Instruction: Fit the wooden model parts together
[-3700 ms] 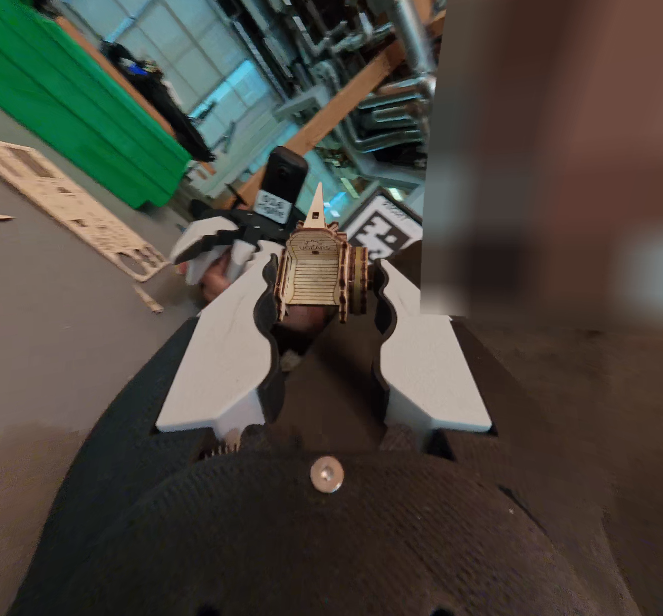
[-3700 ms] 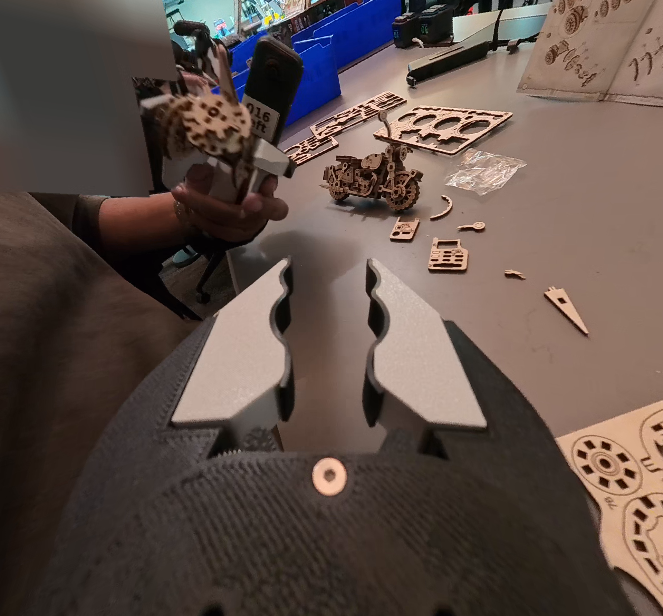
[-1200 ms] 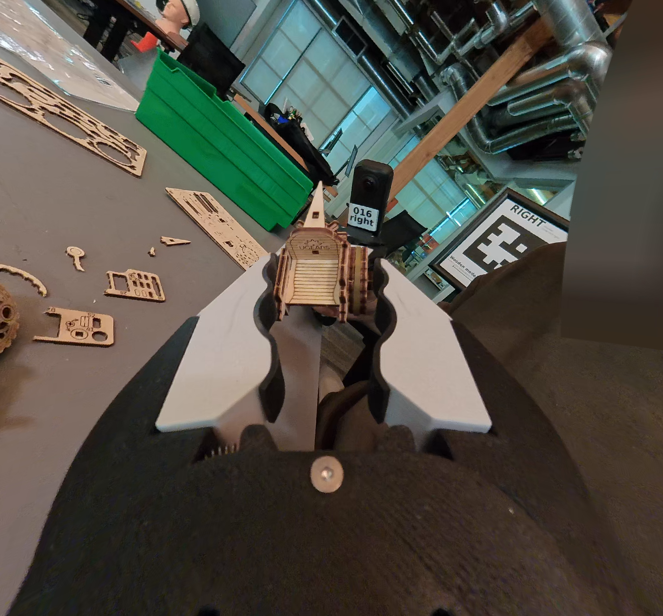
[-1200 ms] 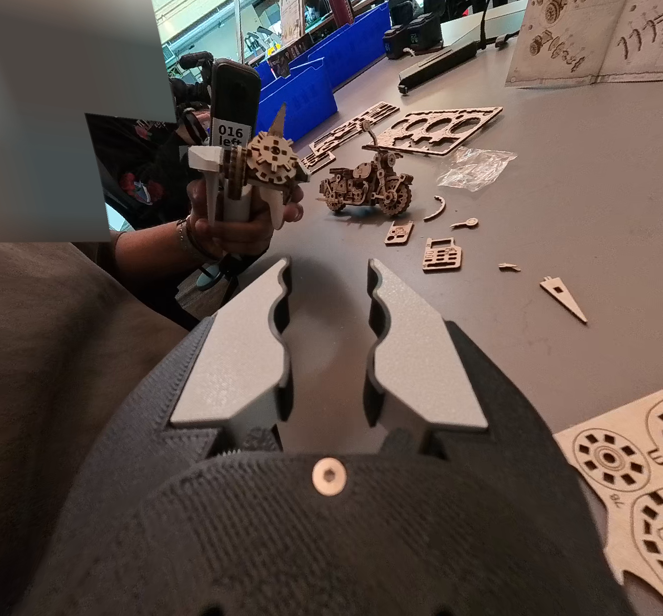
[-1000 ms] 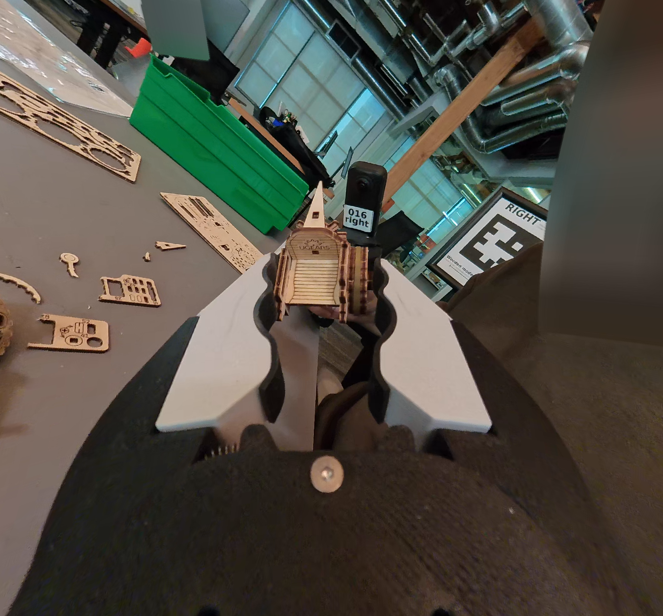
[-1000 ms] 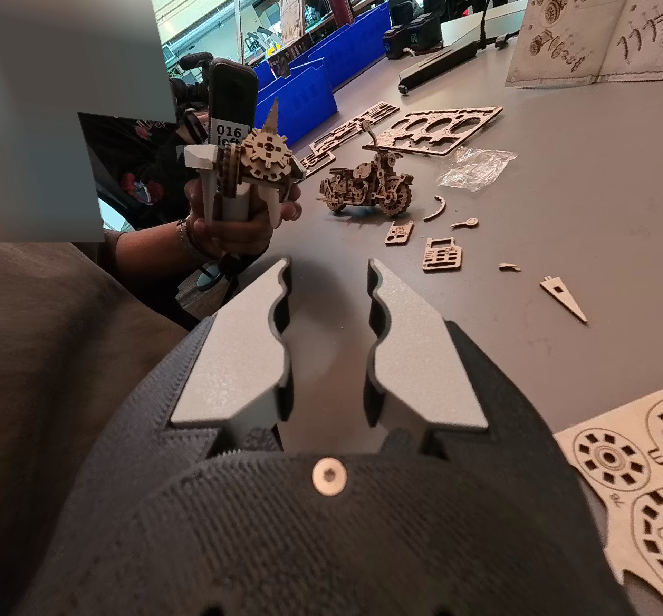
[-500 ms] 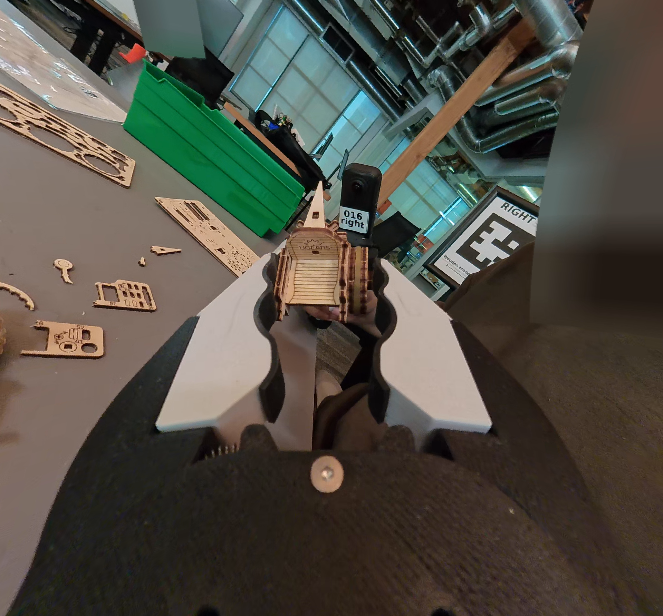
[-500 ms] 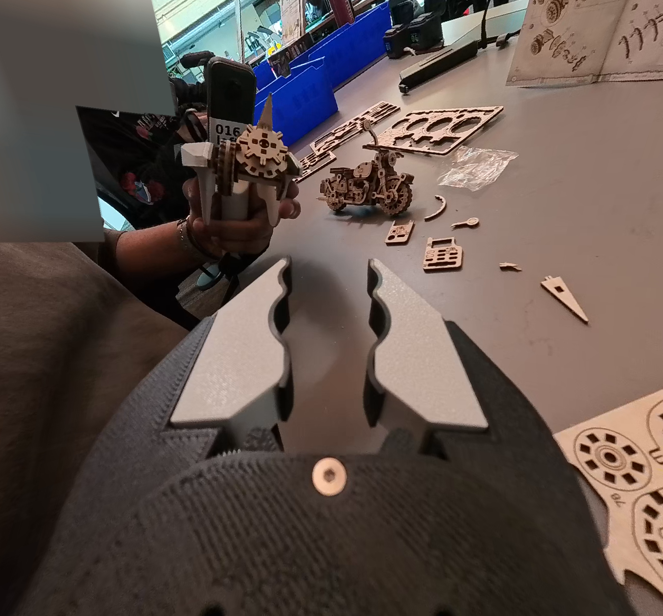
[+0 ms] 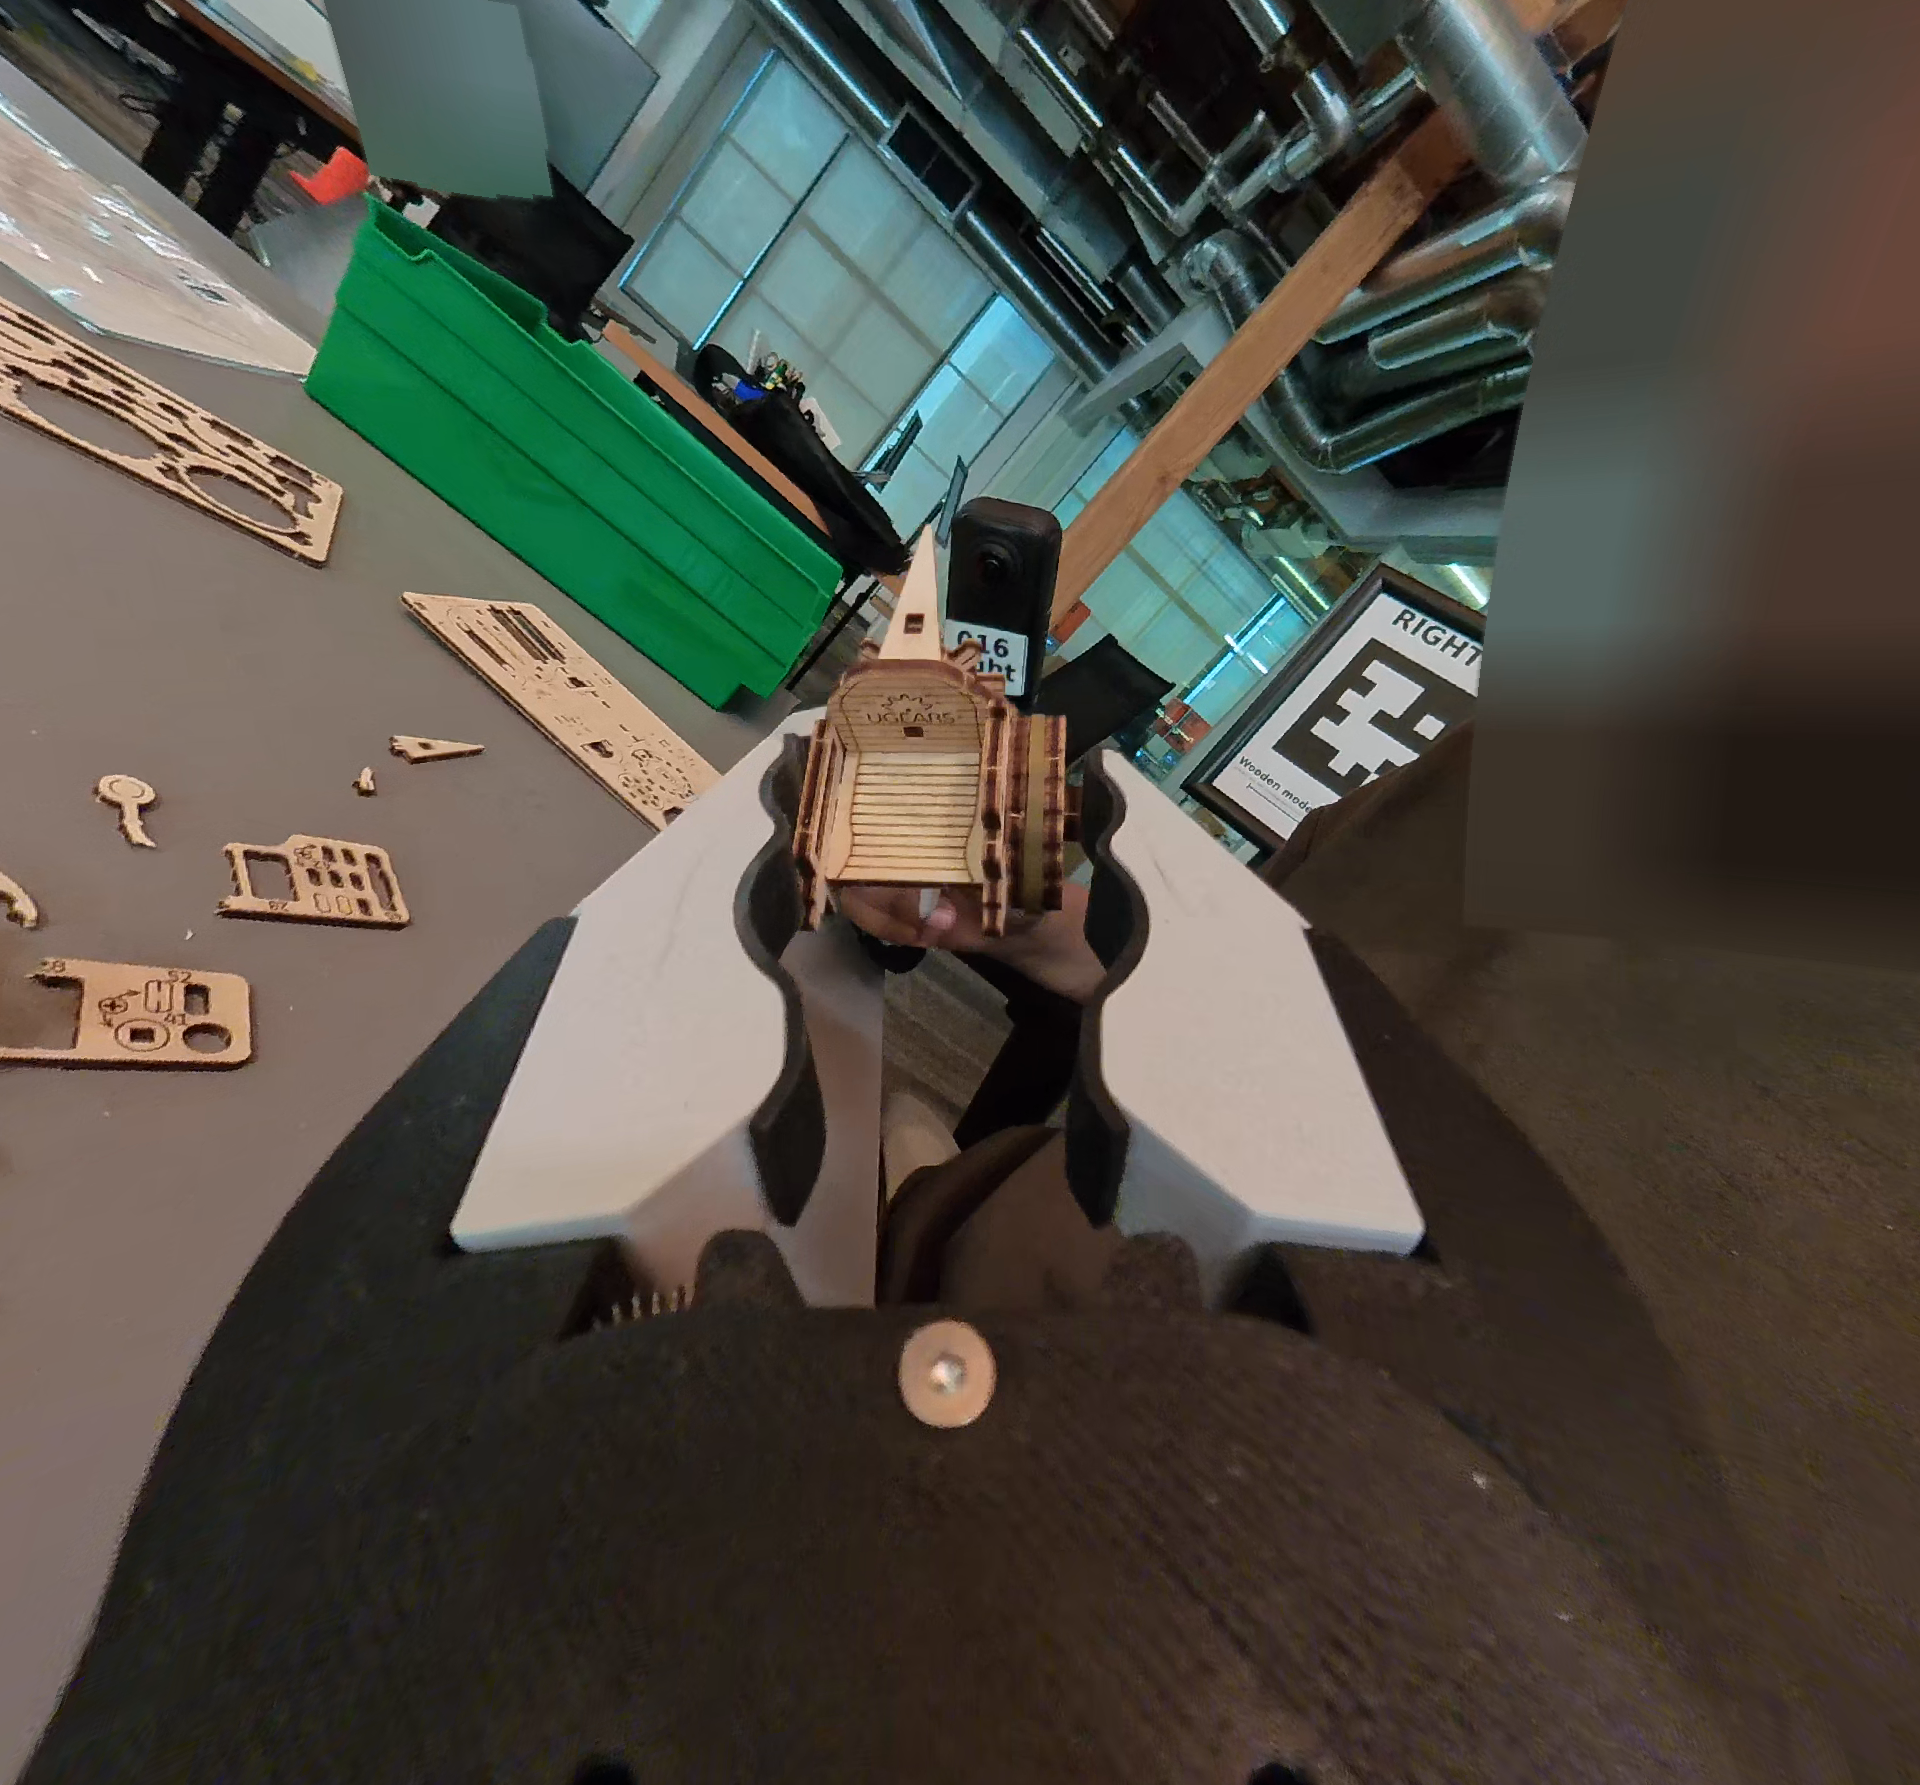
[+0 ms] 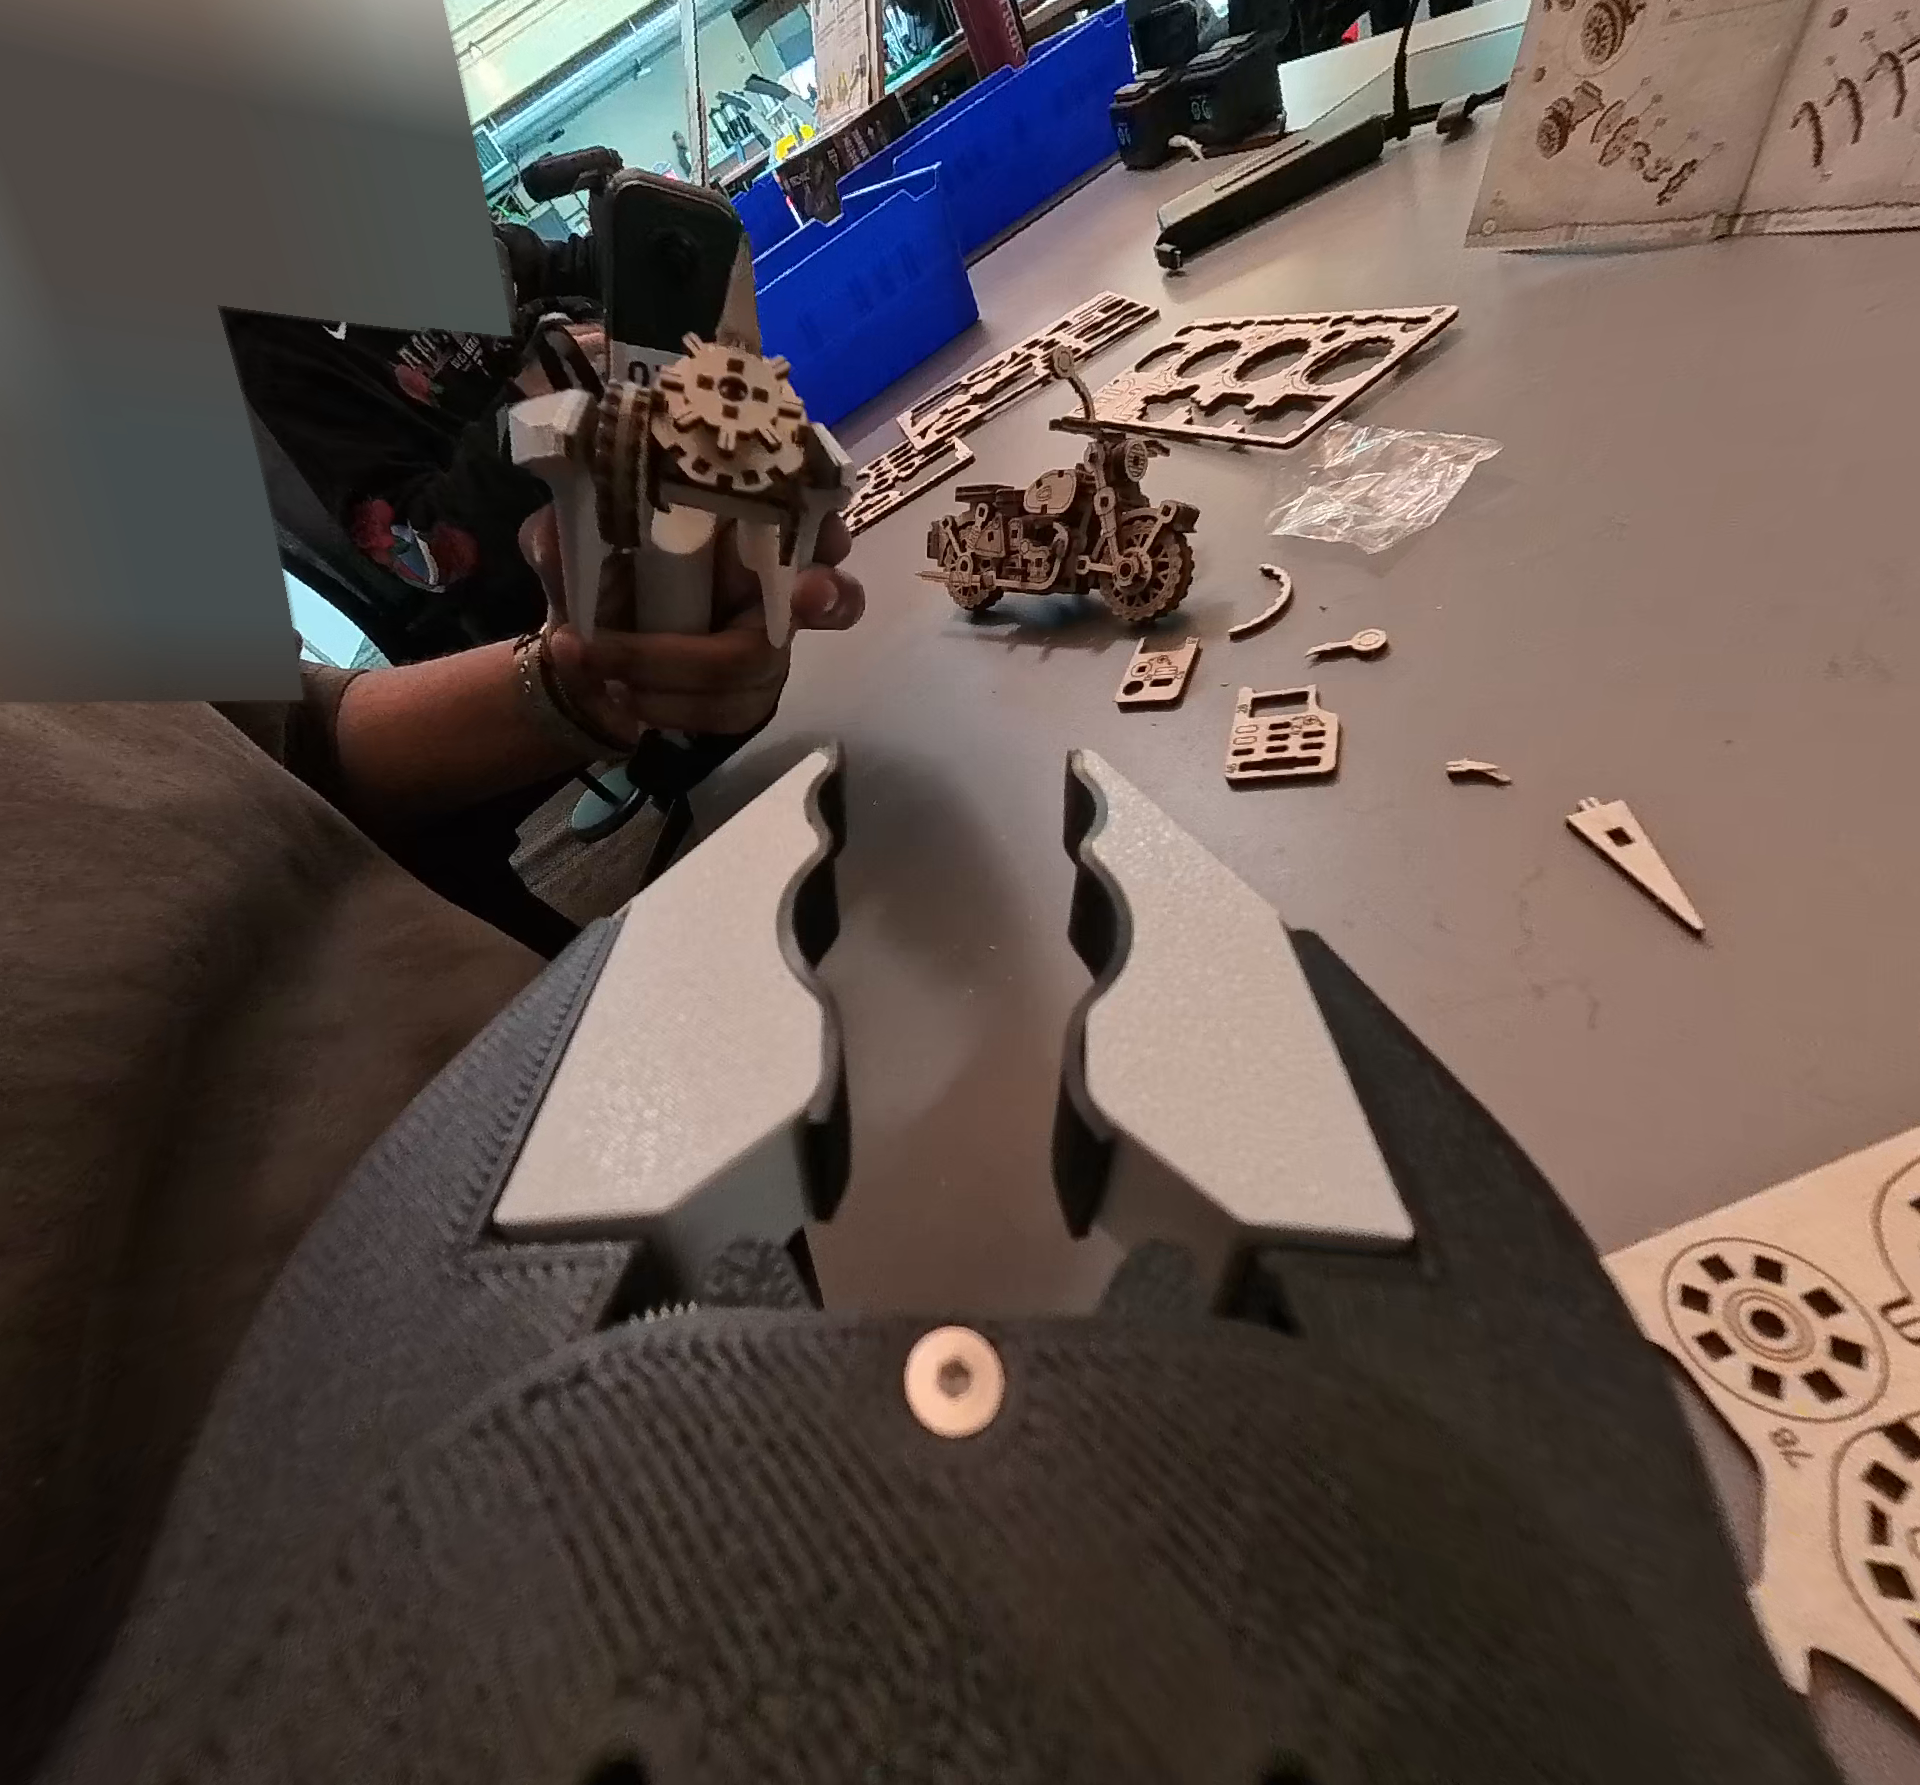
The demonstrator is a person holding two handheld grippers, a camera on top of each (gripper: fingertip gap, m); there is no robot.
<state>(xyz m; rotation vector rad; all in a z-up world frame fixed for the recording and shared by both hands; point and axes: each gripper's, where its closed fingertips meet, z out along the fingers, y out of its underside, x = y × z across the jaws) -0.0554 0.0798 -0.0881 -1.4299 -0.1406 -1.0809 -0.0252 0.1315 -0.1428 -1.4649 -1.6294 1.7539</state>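
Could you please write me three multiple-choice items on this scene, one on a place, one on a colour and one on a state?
1. Where does the finished wooden motorcycle stand?
A. In the blue bin
B. On the grey table
C. Between the right gripper's fingers

2. What colour is the bin beyond the cut-out sheets in the left wrist view?
A. Green
B. Red
C. Yellow

3. What is the state of the right gripper?
A. Shut on a gear
B. Shut on the wooden wedge
C. Open and empty

Answers:
1. B: it stands upright on the grey table, beside loose wooden pieces.
2. A: its walls are bright green.
3. C: its jaws stand apart over bare table, while the left gripper grips the small wooden assembly.
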